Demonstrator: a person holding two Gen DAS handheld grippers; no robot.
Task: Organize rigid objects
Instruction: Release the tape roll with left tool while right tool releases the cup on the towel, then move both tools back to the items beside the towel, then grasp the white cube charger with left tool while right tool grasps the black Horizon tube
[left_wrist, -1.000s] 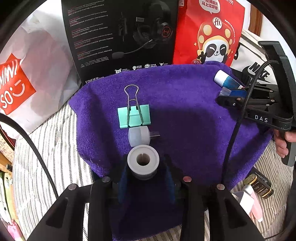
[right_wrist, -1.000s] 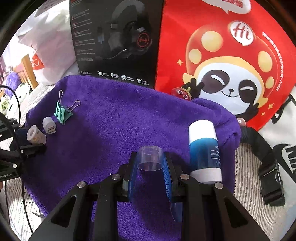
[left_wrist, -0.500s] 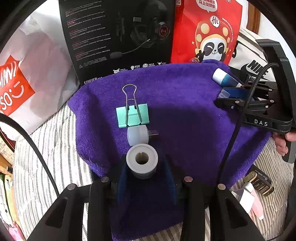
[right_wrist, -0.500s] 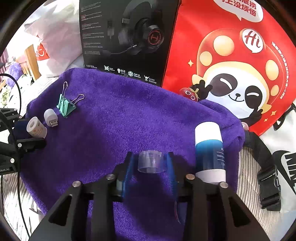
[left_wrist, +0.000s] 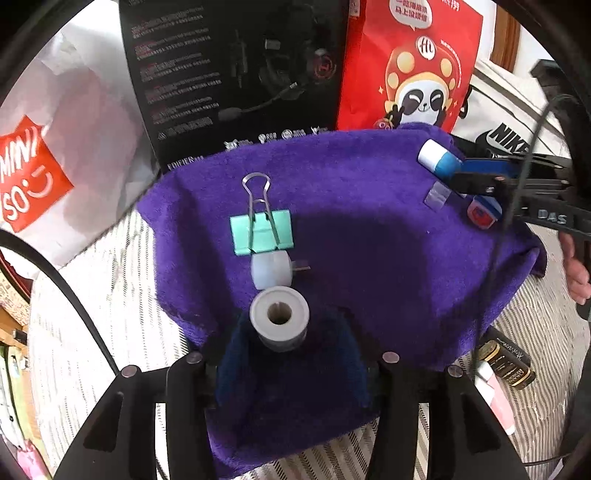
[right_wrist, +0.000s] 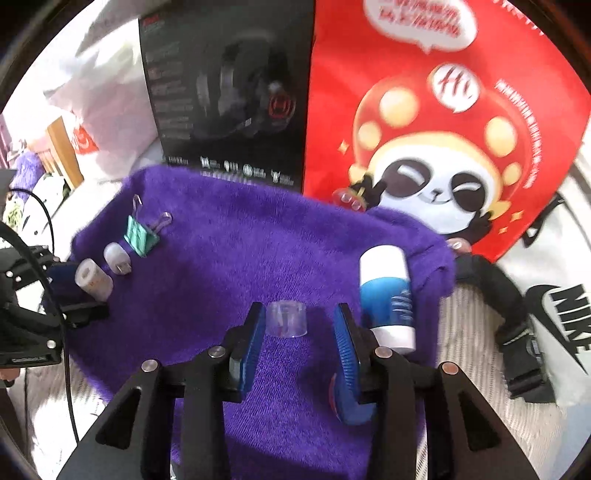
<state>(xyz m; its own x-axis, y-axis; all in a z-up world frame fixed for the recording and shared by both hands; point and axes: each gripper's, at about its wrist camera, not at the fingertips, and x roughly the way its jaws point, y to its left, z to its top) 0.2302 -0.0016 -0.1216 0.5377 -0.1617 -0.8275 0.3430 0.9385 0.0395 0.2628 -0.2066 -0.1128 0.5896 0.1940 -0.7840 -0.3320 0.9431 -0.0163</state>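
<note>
left tool (left_wrist: 280, 336) has just been opening, jaws apart now, the spool (left_wrist: 279, 318) lying loose between them at lower centre, touching the plug (left_wrist: 269, 269) below the clip (left_wrist: 261, 232). any nudge backing out and that spool could roll off the towel (left_wrist: 369, 240) edge. right tool (right_wrist: 300, 325) has just been opening too, the clear cap (right_wrist: 286, 318) free between its pads by the tube (right_wrist: 386, 295); a clipped pad could tip it

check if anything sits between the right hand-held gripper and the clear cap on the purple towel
Nothing visible does. The clear cap stands on the purple towel right between the open fingers of the right hand-held gripper, untouched. The blue-and-white tube lies just outside the right finger.
</note>
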